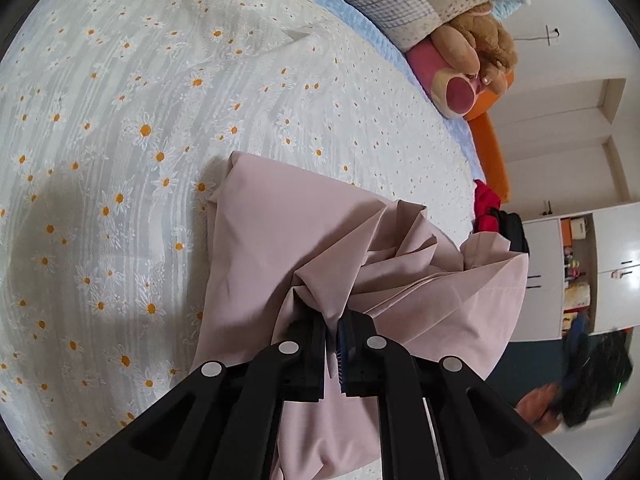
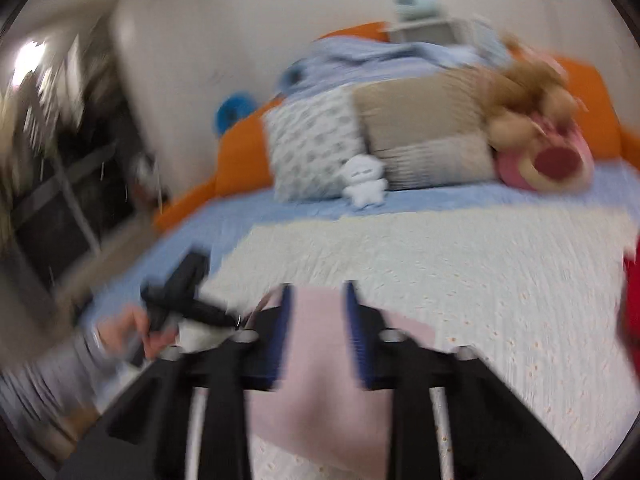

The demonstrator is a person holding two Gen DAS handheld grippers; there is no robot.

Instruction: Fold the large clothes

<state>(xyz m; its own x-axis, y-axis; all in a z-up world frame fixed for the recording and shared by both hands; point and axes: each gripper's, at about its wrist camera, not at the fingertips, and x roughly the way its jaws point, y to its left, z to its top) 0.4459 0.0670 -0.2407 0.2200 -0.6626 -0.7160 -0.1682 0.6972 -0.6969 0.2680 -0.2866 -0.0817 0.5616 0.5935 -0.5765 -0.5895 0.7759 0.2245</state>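
Note:
A large pale pink garment (image 1: 280,232) lies bunched on a white bedspread with daisies (image 1: 120,120). My left gripper (image 1: 332,320) is shut on a gathered fold of it, and creases spread out from the pinch. In the right wrist view, which is blurred, the pink garment (image 2: 316,380) lies below my right gripper (image 2: 316,292). Its blue pads stand apart and nothing is pressed between them. At the left of that view a person's hand (image 2: 132,332) holds the left gripper (image 2: 180,300). A dark blur at the left wrist view's lower right is the right gripper (image 1: 592,376).
Pillows (image 2: 424,136), a brown and pink plush bear (image 2: 536,136) and a small white plush toy (image 2: 364,184) sit by the orange headboard (image 2: 240,156). A red garment (image 1: 486,208) lies at the bed's edge. White cupboards (image 1: 616,268) stand beyond the bed.

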